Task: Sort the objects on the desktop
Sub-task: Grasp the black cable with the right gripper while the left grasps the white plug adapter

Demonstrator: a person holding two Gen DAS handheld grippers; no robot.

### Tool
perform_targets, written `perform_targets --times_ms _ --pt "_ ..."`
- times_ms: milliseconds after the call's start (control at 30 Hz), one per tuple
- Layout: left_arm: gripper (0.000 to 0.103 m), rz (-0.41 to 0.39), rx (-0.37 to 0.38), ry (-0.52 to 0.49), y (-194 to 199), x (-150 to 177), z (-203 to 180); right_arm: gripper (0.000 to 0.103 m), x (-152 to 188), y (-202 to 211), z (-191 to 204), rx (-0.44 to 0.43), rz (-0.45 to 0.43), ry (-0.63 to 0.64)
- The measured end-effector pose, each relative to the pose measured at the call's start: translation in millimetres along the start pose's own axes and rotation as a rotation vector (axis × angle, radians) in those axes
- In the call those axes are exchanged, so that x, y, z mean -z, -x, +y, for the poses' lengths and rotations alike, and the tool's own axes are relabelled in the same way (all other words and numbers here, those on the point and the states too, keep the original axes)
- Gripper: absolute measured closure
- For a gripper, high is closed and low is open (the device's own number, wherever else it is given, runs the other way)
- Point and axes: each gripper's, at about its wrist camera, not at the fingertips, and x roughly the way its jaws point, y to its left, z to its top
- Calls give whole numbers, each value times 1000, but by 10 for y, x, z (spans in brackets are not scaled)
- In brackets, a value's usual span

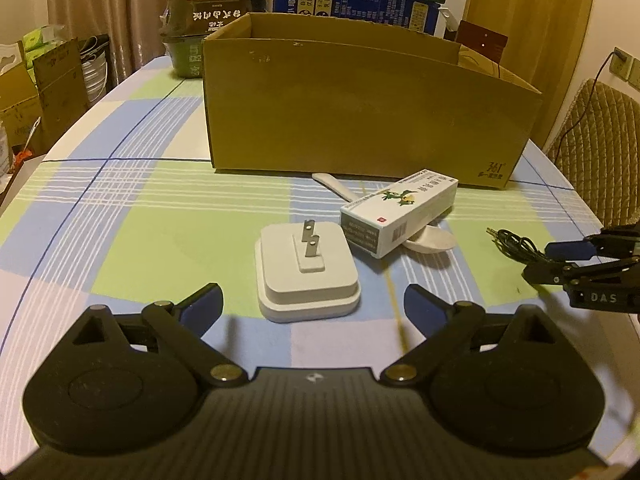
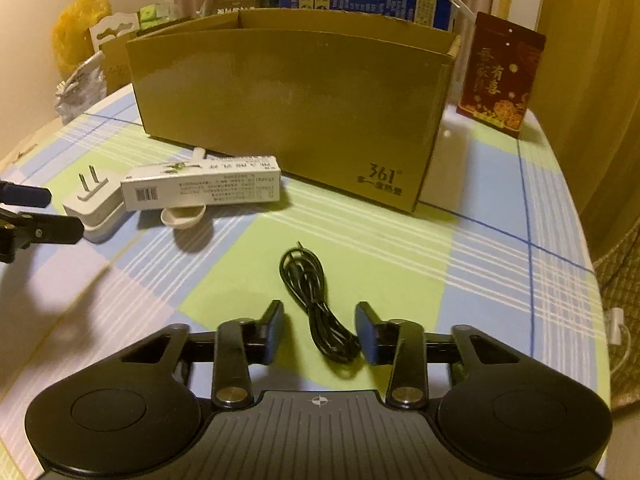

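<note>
Checked tablecloth [image 1: 140, 208], red packet [image 2: 500, 76], blue carton [image 1: 360, 4]

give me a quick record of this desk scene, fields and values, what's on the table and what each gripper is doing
surface: checked tablecloth
container: open cardboard box, at the back
loose items: white plug adapter, prongs up; medicine box lying across a white spoon; coiled black cable
left gripper: open, facing the adapter, not touching it
right gripper: jaws either side of the cable, pads not yet pressing it
in the box: cannot tell
</note>
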Motion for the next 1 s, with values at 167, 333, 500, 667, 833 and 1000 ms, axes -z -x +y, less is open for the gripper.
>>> perform_targets --times_ms 167,333,500,667,833,1000 --pt "9 1 7 3 -59 -20 -10 90 -19 -31 67 -10 -6 15" --pt "14 1 8 -3 -121 -42 -46 93 -39 1 73 -36 -11 -35" --pt "20 -1 3 -26 -188 -54 -106 93 -55 28 99 -44 -27 -48" --pt "20 -5 -19 -41 -246 -58 -139 93 -46 28 135 -43 -29 -44" --pt "26 0 -47 -38 -321 -59 -123 93 -39 27 148 -36 -30 -42" --pt "41 13 -74 -35 -364 -53 -93 93 -26 8 167 -30 -28 -21"
